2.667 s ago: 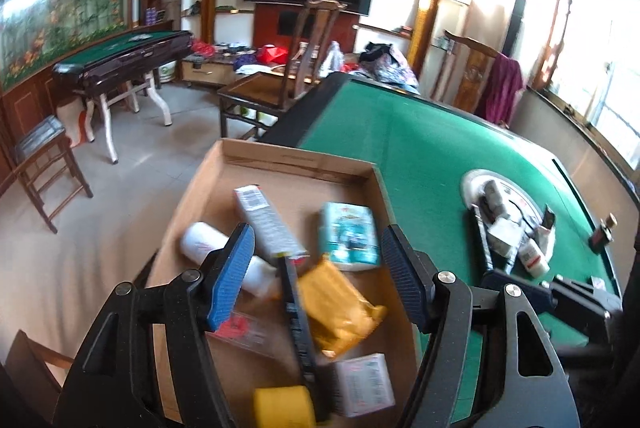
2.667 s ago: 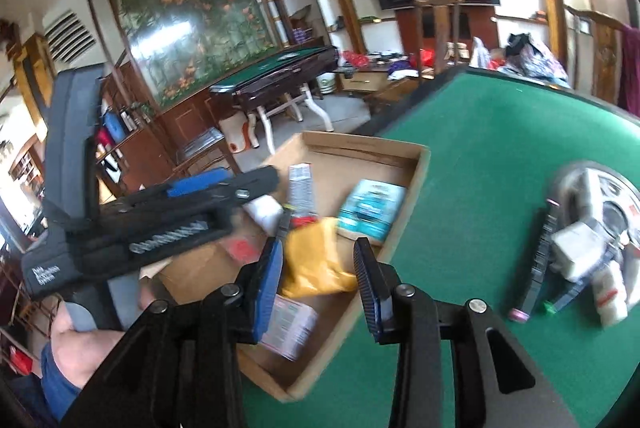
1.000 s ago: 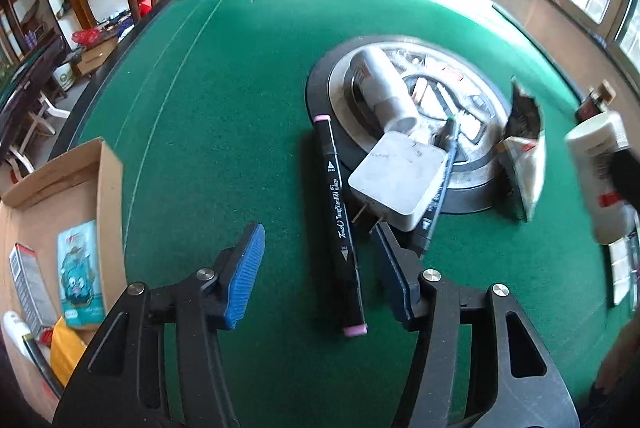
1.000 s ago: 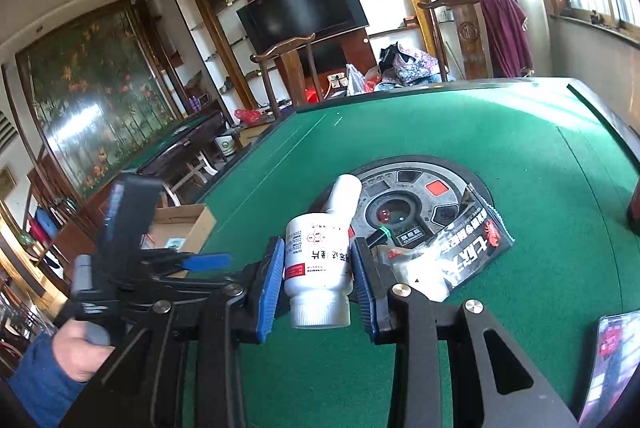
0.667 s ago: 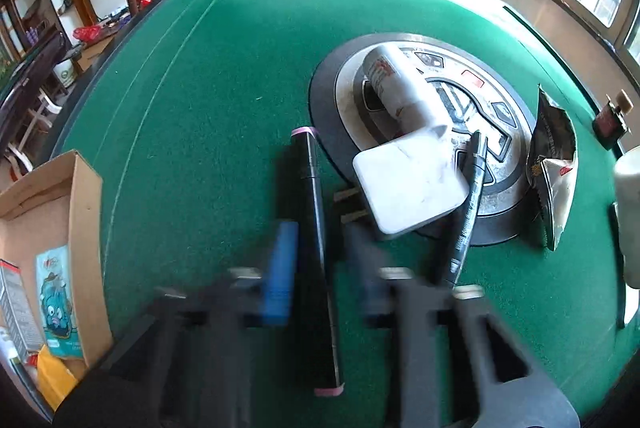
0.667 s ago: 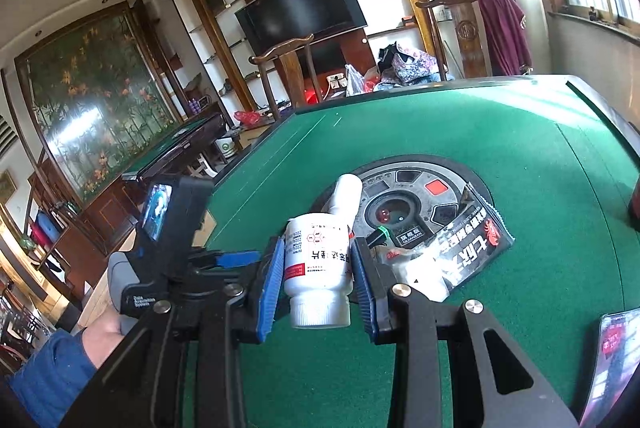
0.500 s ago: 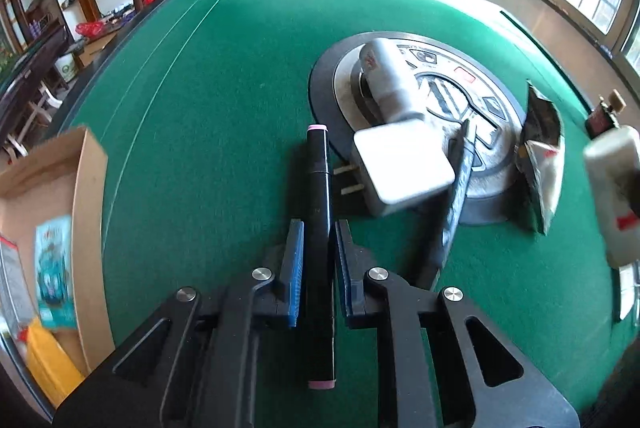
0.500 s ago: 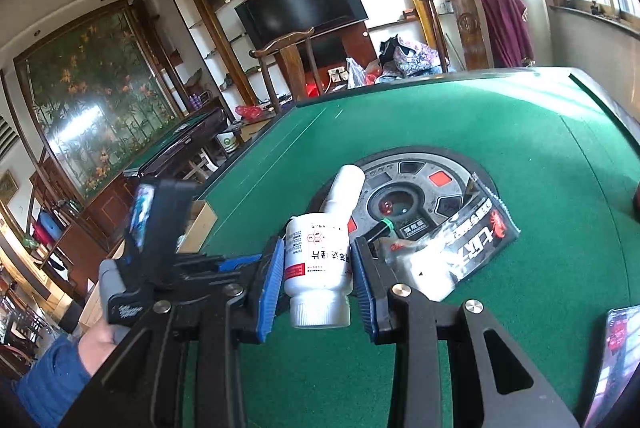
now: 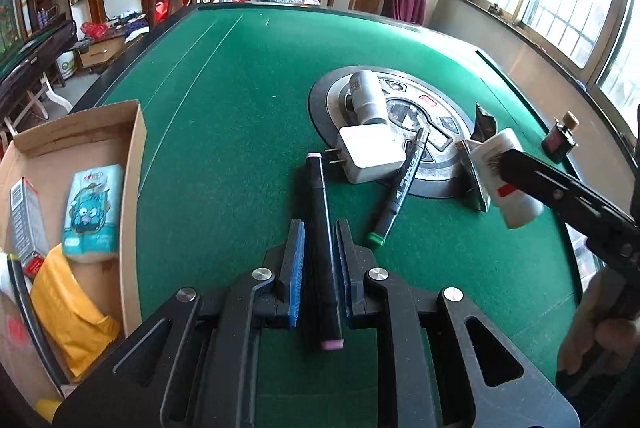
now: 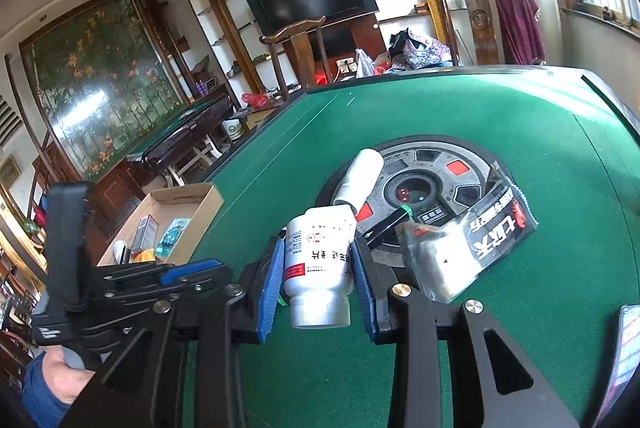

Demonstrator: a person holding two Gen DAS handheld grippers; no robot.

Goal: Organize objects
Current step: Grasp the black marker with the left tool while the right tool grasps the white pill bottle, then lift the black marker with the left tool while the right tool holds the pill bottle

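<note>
Left claw [image 9: 318, 248] clamps the stiff, light marker [image 9: 320, 224] mid-barrel; right claw [image 10: 318, 268] grips the smooth, possibly slippery pill bottle [image 10: 318, 260].

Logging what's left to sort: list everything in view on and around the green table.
marker with pink caps: 1, black, clamped in the left gripper, lying toward the charger
marker with green cap: 1, black, on the felt, tip on the centre disc
charger: 1, white, at the disc's edge
tube: 1, grey-white, lying on the disc
pill bottle: 1, white, in the right gripper
packet: 1, black and clear, beside the disc
cardboard box: 1, brown, at the table's left edge, holding a teal pack, a yellow bag and a small carton
small bottle: 1, dark, near the right rim
left gripper: black with blue pads
right gripper: black with blue pads
</note>
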